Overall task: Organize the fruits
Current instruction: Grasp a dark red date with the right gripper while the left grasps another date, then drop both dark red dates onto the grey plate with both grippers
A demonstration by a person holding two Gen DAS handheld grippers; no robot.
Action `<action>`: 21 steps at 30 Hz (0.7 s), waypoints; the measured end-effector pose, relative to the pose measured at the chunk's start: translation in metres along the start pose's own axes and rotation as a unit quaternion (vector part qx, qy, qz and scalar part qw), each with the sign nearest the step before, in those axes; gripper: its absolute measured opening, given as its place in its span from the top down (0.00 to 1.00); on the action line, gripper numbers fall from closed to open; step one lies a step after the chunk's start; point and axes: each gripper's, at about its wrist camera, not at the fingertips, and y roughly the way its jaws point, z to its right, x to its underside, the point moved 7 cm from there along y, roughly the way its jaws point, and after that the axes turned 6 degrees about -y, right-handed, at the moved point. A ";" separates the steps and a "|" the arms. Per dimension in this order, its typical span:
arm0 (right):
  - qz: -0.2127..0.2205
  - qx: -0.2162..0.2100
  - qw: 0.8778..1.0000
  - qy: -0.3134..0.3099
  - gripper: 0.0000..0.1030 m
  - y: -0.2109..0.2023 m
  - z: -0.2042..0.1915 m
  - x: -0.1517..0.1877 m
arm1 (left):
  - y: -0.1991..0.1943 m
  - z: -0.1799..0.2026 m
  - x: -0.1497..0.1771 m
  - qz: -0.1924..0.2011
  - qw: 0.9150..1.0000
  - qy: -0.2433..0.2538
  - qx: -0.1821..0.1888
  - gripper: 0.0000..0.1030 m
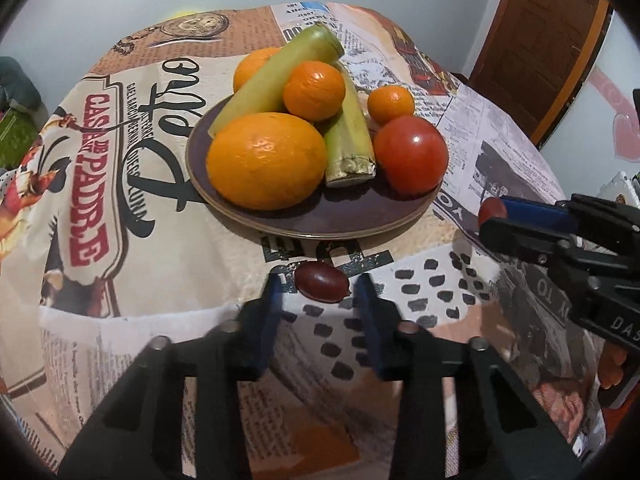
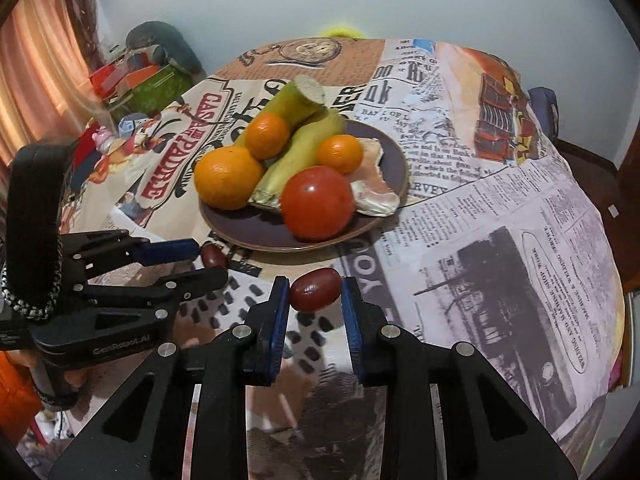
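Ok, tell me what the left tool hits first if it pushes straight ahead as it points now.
Probably the dark red grape lying on the tablecloth between its open fingertips; beyond that, the near rim of the plate. Depth is hard to judge.

Home dining corner, printed tablecloth (image 1: 140, 240), fruit plate (image 1: 352, 216), curtain (image 2: 36, 80), wooden door (image 1: 548, 40)

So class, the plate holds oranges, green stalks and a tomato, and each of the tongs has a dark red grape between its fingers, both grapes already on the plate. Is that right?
Not quite. Neither grape is on the plate. The right wrist view shows the right tongs gripping a grape short of it, and the left tongs around the other grape on the tablecloth. The rest stands.
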 end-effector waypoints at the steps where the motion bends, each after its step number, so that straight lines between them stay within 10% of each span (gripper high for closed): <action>1: 0.001 -0.002 1.000 0.002 0.76 0.000 0.001 0.000 | 0.000 0.001 0.000 0.001 1.000 0.002 0.003 0.73; 21: 0.047 0.008 0.999 -0.011 0.76 -0.016 0.002 -0.036 | -0.056 -0.029 -0.030 0.072 0.997 -0.021 -0.010 0.73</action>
